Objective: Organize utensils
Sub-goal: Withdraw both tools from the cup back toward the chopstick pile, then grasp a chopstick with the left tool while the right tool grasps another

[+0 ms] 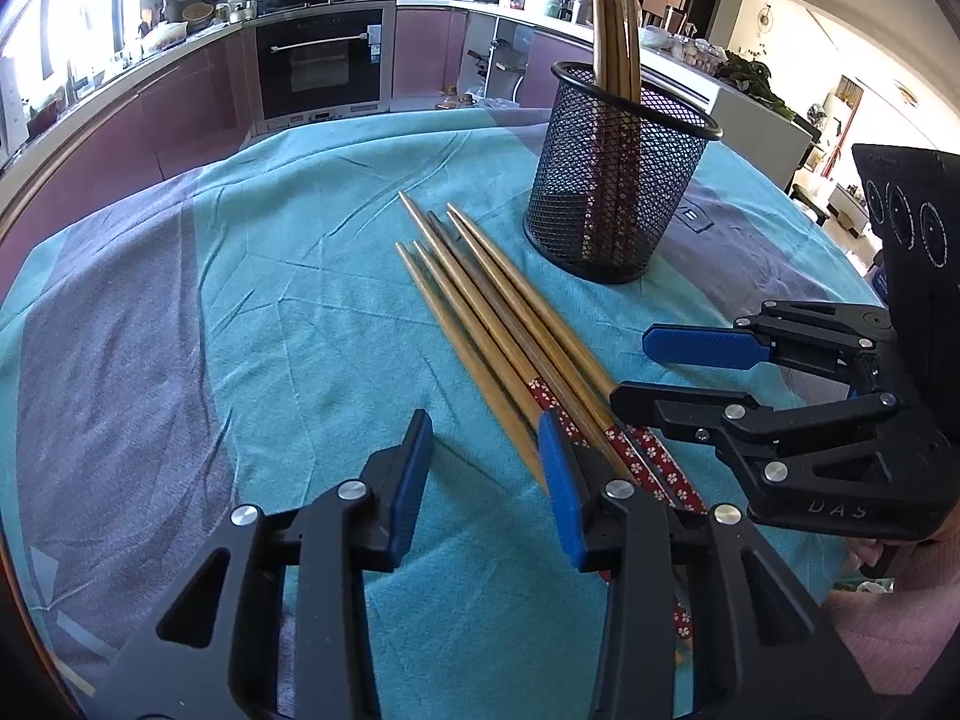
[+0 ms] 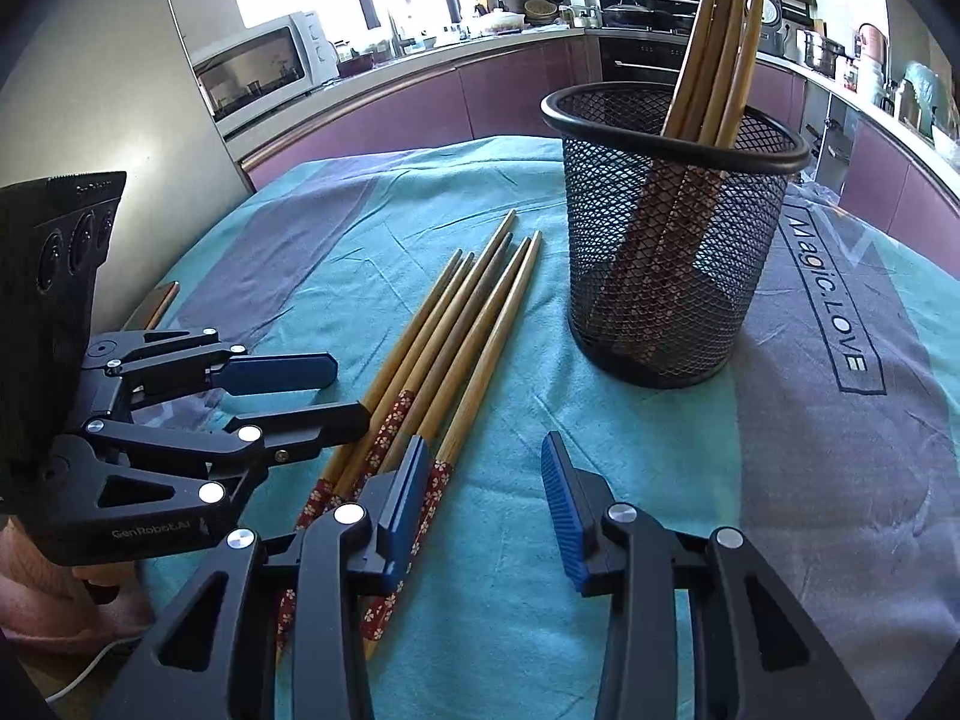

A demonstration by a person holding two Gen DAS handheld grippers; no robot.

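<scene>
Several wooden chopsticks (image 1: 498,336) with red flowered handles lie side by side on the teal cloth, tips pointing away. Behind them to the right stands a black mesh holder (image 1: 618,180) with several more chopsticks upright in it. My left gripper (image 1: 486,474) is open over bare cloth, and its right finger overlaps the handle ends. The right gripper (image 1: 633,369) reaches in from the right, open, beside the handles. In the right wrist view the right gripper (image 2: 489,501) is open over cloth, its left finger over the chopsticks (image 2: 456,348); the left gripper (image 2: 351,390) and the holder (image 2: 672,252) also show.
A teal and grey cloth (image 2: 840,420) with printed lettering covers the table. A thin flat object (image 2: 153,306) lies near the table's far left edge. A pink sleeve (image 1: 888,630) shows behind the right gripper. Purple kitchen cabinets and an oven (image 1: 321,66) run beyond the table.
</scene>
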